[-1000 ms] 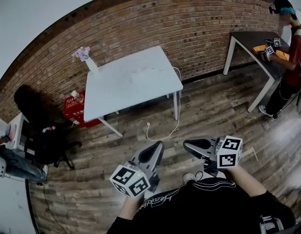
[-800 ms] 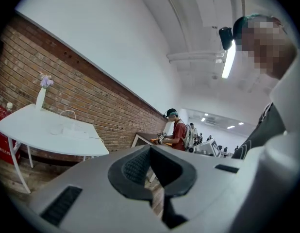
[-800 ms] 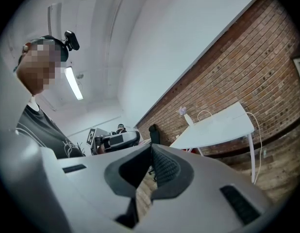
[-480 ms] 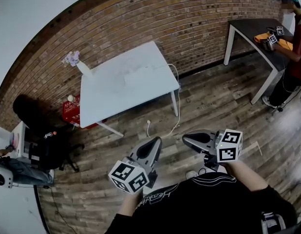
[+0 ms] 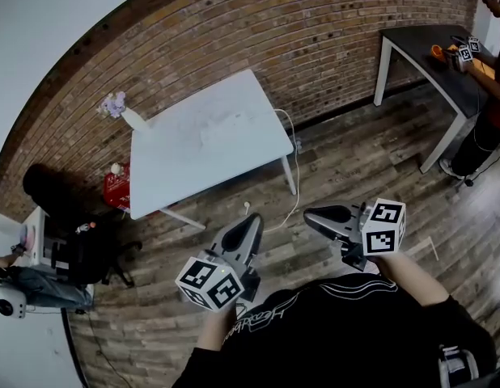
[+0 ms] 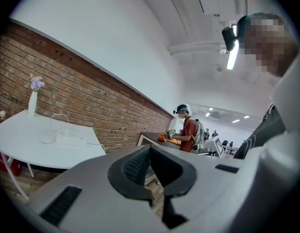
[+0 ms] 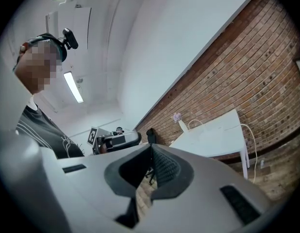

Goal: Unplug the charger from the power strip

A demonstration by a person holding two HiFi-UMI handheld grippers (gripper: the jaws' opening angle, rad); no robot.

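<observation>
A white power strip (image 6: 72,141) lies on the white table (image 5: 165,176) by the brick wall, with a rounded white charger (image 6: 46,139) just left of it and a white cable looping up behind. In the head view the strip (image 5: 224,125) is a faint shape on the tabletop. Another white cable (image 5: 296,180) hangs off the table's right edge down to the floor. My left gripper (image 5: 248,229) and right gripper (image 5: 313,214) are held over the wooden floor, well short of the table. Both are shut and hold nothing, as the left gripper (image 6: 150,149) and right gripper (image 7: 151,149) views show.
A vase of flowers (image 5: 120,110) stands at the table's far left corner. A red crate (image 5: 116,191) sits under the table and a black chair (image 5: 88,249) to its left. At the far right another person (image 5: 497,63) works at a dark table (image 5: 420,47).
Both grippers have travelled forward with me toward the white table, which now sits closer and further left in view. The jaws stayed shut.
</observation>
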